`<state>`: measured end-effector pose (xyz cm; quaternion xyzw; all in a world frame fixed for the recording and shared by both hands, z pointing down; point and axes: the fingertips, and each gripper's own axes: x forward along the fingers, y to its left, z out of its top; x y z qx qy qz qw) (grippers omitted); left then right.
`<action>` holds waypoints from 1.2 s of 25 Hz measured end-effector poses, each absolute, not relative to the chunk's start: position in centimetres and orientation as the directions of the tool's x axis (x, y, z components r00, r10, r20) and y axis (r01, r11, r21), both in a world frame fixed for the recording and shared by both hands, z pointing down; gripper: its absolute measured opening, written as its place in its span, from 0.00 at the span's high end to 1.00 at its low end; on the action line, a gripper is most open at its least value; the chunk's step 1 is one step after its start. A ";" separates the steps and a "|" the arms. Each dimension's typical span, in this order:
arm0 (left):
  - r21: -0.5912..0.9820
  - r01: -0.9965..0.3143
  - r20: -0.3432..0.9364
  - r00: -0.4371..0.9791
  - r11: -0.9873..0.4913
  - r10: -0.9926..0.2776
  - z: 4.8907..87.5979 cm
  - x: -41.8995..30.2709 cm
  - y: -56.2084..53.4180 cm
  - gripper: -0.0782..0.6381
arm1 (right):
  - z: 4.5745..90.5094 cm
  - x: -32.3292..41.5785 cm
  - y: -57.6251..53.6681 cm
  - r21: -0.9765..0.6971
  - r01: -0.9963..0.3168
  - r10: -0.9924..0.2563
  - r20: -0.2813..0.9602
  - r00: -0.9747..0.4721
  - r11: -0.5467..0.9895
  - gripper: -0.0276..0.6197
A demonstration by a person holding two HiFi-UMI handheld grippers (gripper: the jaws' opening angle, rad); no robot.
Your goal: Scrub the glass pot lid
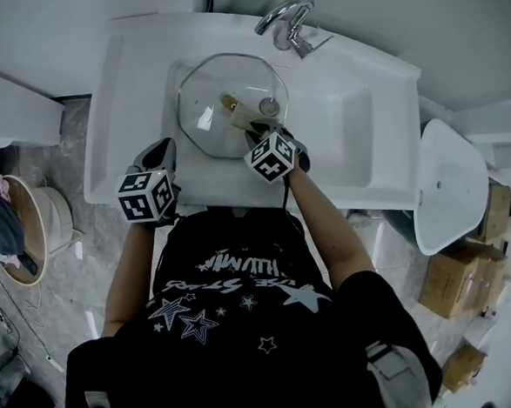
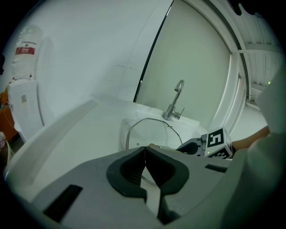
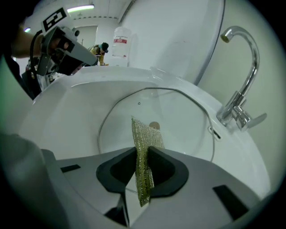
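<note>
The glass pot lid (image 1: 203, 96) lies in the basin of the white sink (image 1: 355, 135), toward the sink's left end, with its metal rim close to the basin's left wall. The faucet (image 1: 284, 18) stands on the far rim, just past the lid's far right edge. The right gripper (image 3: 143, 150) reaches in over the near rim, and its jaws are clamped on a green-gold scouring pad (image 3: 141, 129). The pad stands on edge between them, with its free end over the glass near the lid's middle (whether it presses on the glass or sits just above it cannot be told). Just beyond the pad's tip a small round piece (image 3: 154, 126) shows on or under the glass; it may be the lid's knob or the drain seen through it. The left gripper (image 2: 145, 150) is over the near rim toward the sink's near left corner. Its jaws are pressed together with nothing between them, and their tips are just beside the lid's near left edge. From that gripper's view the lid's rim curves beyond the closed tips, and the right gripper's marker cube (image 2: 216, 141) is at the right. A clear bottle with a red label (image 3: 121, 44) stands beyond the sink's left end. On the floor to the right of the sink are cardboard boxes (image 1: 457, 285).
</note>
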<state>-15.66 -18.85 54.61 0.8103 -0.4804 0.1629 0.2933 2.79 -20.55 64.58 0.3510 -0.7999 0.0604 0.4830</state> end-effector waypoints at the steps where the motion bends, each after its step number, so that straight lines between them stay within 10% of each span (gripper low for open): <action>1: 0.320 -0.874 0.545 0.486 -0.366 -0.683 54.6 -15.6 -18.8 0.88 | 64.7 2.6 -20.2 0.211 -0.635 -0.489 0.819 -0.300 0.743 0.84; 16: 0.319 -0.895 0.523 0.441 -0.311 -0.730 53.7 -16.5 -18.8 0.88 | 64.9 -0.4 -17.6 -0.174 -0.690 -0.270 0.832 -0.484 0.703 0.84; 30: 0.301 -0.933 0.516 0.334 -0.198 -0.789 52.0 -15.2 -16.4 0.88 | 61.3 0.7 -18.2 -0.196 -0.623 -0.279 0.765 -0.580 0.757 0.85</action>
